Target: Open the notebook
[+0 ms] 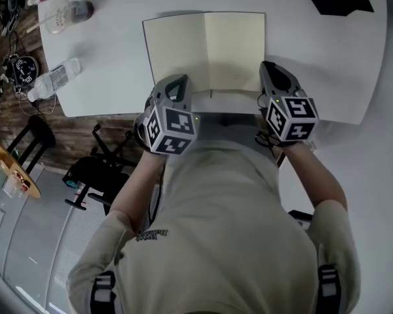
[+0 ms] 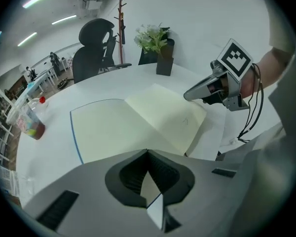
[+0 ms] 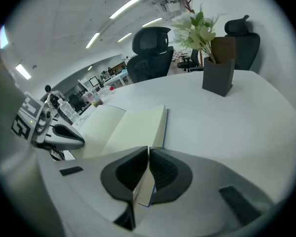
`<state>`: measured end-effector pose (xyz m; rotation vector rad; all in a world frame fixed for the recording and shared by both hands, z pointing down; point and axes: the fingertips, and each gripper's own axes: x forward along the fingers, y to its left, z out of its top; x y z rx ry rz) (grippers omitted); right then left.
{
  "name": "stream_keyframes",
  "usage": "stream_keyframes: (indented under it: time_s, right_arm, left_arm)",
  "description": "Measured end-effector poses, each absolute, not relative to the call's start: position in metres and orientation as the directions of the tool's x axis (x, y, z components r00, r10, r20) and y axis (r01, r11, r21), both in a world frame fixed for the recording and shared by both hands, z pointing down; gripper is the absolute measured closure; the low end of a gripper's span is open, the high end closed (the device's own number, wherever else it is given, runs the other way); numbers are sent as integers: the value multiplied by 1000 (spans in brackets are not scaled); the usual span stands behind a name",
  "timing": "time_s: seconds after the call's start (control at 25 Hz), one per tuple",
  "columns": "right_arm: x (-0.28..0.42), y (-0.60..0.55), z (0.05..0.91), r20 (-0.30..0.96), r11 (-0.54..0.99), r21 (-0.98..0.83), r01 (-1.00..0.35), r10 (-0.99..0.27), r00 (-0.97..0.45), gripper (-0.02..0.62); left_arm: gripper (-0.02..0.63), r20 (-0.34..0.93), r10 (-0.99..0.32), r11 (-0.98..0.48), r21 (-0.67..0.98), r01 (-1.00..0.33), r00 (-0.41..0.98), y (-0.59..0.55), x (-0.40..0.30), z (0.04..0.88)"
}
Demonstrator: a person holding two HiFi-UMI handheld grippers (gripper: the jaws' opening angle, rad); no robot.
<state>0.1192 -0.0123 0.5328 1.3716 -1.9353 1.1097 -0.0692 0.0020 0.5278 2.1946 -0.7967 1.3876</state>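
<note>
Currently in hand: I am judging the opening finished.
Left gripper: jaws together, empty.
Right gripper: jaws together, empty.
Notebook: lying spread open, just ahead of both.
Next: I am expecting to lift clear.

One open cream-paged notebook lies at and just ahead of the fingers, on one round white surface. There are two grey handheld grippers with black-and-white marker cubes, the left gripper and the right gripper, each with two fingers, four in all. Far beyond the right fingers stands one dark square planter of pale flowers. Well out from the left fingers are one clear plastic cup of reddish drink and one clear plastic water bottle. Two black high-backed office chairs stand past the surface.
</note>
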Motion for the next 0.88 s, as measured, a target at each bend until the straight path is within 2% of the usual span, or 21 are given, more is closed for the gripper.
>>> stream_keyframes:
  time_s: [0.2,0.56,0.64,0.72,0.88]
  right_arm:
    - [102,-18,504,713,206,-405,-891,-538,-449,577]
    - [27,-33,459,513,399,-552,-733,-531,-675,523]
    - [12,-36,453,467,425,-584,-692,-521,-714,534]
    - [-3,-39,448,433,456,-602,-656,-503,-748,572]
    - [-32,-40,450,421,493,-615,-615,-454,-785,591]
  left_arm:
    - [594,882,-227,-685,156,-712,412,0,-61,527]
    - [594,825,-299,-630,207,-749,480,-22,-57,496]
    - [594,808,-316,-607,230,-761,497,-26,-58,488]
    - [594,794,-336,-580,249,-775,507,-30,-63,480]
    - [594,777,-367,-532,276,-801,512,-34,-77,469]
